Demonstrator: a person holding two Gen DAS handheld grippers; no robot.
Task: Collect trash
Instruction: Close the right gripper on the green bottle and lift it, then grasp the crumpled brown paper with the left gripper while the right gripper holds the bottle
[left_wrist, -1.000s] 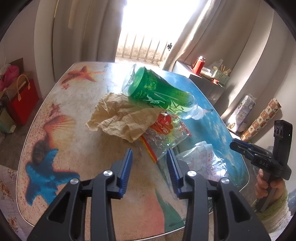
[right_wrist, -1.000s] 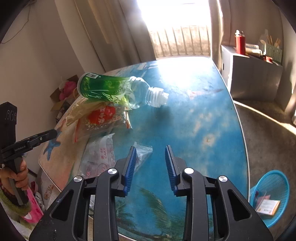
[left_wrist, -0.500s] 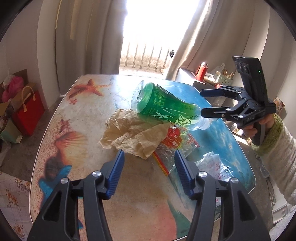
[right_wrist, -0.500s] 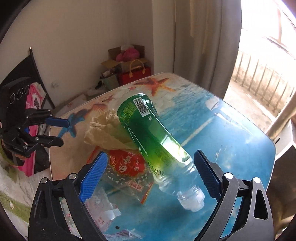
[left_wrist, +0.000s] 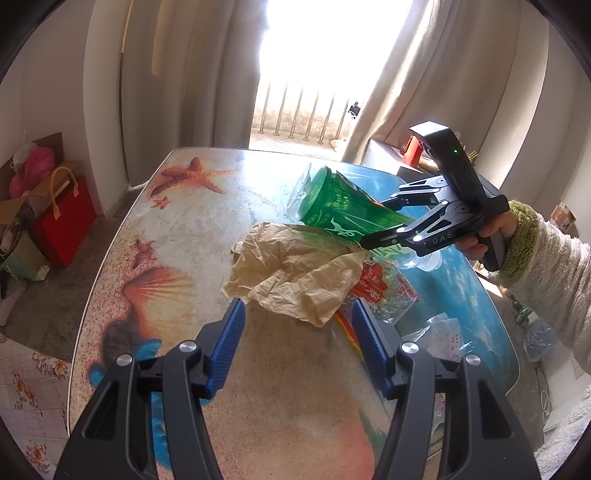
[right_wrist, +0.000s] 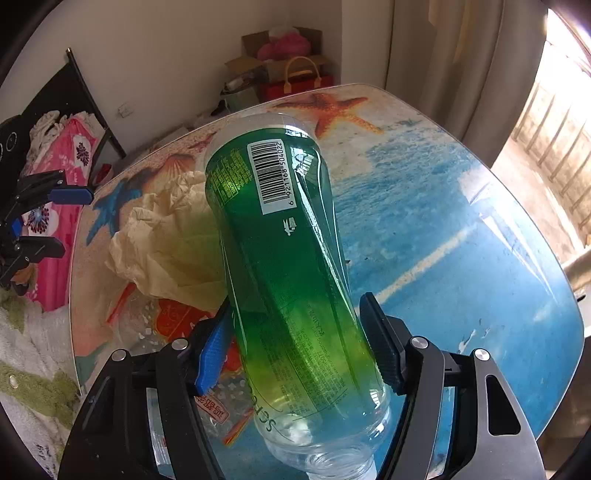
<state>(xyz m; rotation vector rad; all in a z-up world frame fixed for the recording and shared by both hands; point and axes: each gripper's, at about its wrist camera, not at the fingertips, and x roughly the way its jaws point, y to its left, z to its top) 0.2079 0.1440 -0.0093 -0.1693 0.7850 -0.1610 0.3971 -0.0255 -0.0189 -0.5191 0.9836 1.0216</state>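
A green-labelled plastic bottle (right_wrist: 284, 266) lies on its side on the beach-print table (left_wrist: 177, 229), resting on a crumpled tan paper (left_wrist: 295, 273). My right gripper (right_wrist: 295, 332) is open with its jaws on either side of the bottle's lower body; I cannot tell if the pads touch it. The left wrist view shows that gripper (left_wrist: 380, 221) around the bottle (left_wrist: 343, 214). My left gripper (left_wrist: 297, 332) is open and empty, just short of the paper's near edge. A red-printed clear wrapper (left_wrist: 384, 295) lies under the paper and bottle.
A clear plastic bag (left_wrist: 443, 339) lies near the table's right edge. A red bag (left_wrist: 62, 221) and cardboard boxes stand on the floor to the left. A grey cabinet with a red flask (left_wrist: 413, 151) stands beyond the table by the curtains.
My right gripper has opened wide, swung over the table and closed in around the bottle. My left gripper has opened wider and shifted toward the tan paper.
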